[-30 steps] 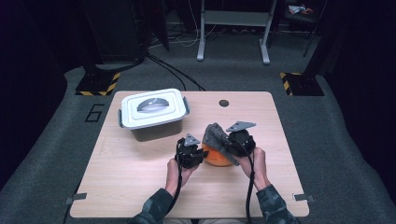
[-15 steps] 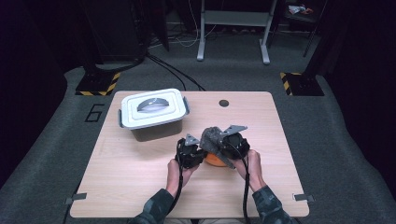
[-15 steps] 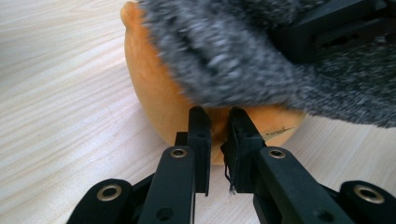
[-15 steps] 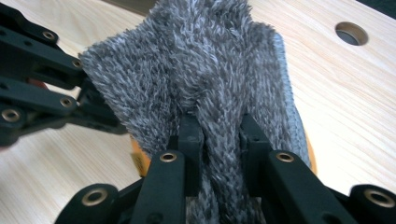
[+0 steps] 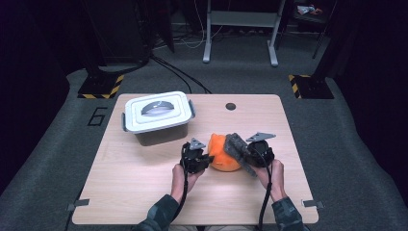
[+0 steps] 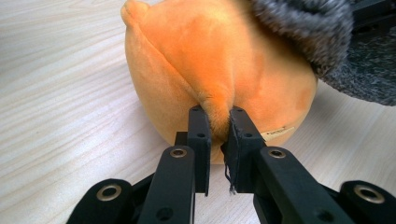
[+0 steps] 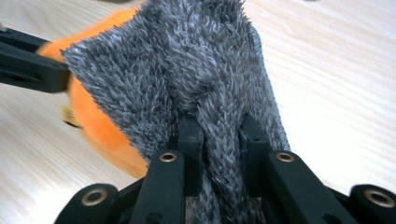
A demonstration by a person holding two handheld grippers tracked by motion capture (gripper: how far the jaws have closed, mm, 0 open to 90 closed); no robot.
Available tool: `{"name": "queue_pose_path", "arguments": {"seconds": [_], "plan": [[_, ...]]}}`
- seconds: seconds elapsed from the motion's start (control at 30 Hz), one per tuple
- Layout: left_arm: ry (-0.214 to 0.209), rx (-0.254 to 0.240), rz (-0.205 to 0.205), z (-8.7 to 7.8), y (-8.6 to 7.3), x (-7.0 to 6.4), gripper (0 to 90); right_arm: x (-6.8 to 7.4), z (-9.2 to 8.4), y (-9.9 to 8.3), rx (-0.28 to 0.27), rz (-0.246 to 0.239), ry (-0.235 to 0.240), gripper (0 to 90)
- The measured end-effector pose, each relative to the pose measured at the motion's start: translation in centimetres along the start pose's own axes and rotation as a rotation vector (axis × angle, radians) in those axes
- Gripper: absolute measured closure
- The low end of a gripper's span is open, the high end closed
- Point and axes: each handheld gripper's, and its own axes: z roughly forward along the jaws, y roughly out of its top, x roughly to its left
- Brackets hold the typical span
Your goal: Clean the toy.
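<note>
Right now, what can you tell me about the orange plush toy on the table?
The orange plush toy is round and soft, with a seam down its side, a small nub on top and a small label low on its body. It rests on the wooden table, near the middle. The left gripper pinches a fold of its fabric between its fingers. A grey fuzzy cloth, held by the right gripper, drapes over its top.

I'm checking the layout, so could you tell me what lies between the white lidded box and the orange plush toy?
Bare wooden tabletop: in the high view nothing lies between the white lidded box and the orange plush toy.
</note>
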Motion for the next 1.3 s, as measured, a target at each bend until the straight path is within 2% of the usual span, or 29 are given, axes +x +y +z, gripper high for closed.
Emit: {"name": "queue_pose_path", "arguments": {"seconds": [0.13,0.17,0.4,0.6,0.67,0.8,0.9,1.03,1.07,1.2,1.3], "plan": [[-0.003,0.000,-0.004,0.0,0.0,0.0,81.0,-1.2,0.2,-0.9,0.010,0.040,-0.008,75.2],[-0.004,0.000,-0.005,0.0,-0.1,0.1,81.0,-1.5,0.3,-1.1,0.015,0.036,-0.009,75.2],[-0.005,-0.002,0.002,0.0,-0.1,0.1,81.0,-2.7,1.1,-2.3,0.037,0.090,-0.018,75.2],[-0.013,-0.005,-0.008,-0.1,-0.1,0.1,80.9,-3.8,2.5,-3.4,0.089,0.140,-0.025,75.2],[-0.011,-0.017,-0.012,-0.1,-0.1,0.0,80.9,-4.0,2.3,-3.5,0.089,0.140,-0.032,75.2],[-0.013,-0.023,-0.015,-0.1,-0.1,-0.1,80.8,-4.0,0.2,-2.7,0.036,0.130,-0.056,75.2],[-0.017,-0.034,-0.010,-0.2,0.1,-0.3,80.9,-3.3,-1.6,-1.5,-0.015,0.106,-0.049,75.1],[-0.026,-0.034,-0.008,-0.2,0.4,-0.7,80.8,-1.0,-3.0,0.7,-0.053,0.033,-0.027,75.1],[-0.024,-0.035,-0.003,-0.2,0.4,-0.7,80.8,-0.2,-3.0,1.4,-0.060,-0.014,-0.012,75.1],[-0.026,-0.040,-0.003,-0.2,0.5,-0.9,80.8,2.9,-2.0,3.2,-0.047,-0.075,0.026,75.0],[-0.033,-0.032,-0.001,-0.2,0.5,-0.9,80.9,4.4,-0.9,3.9,-0.031,-0.129,0.043,75.0]]}}
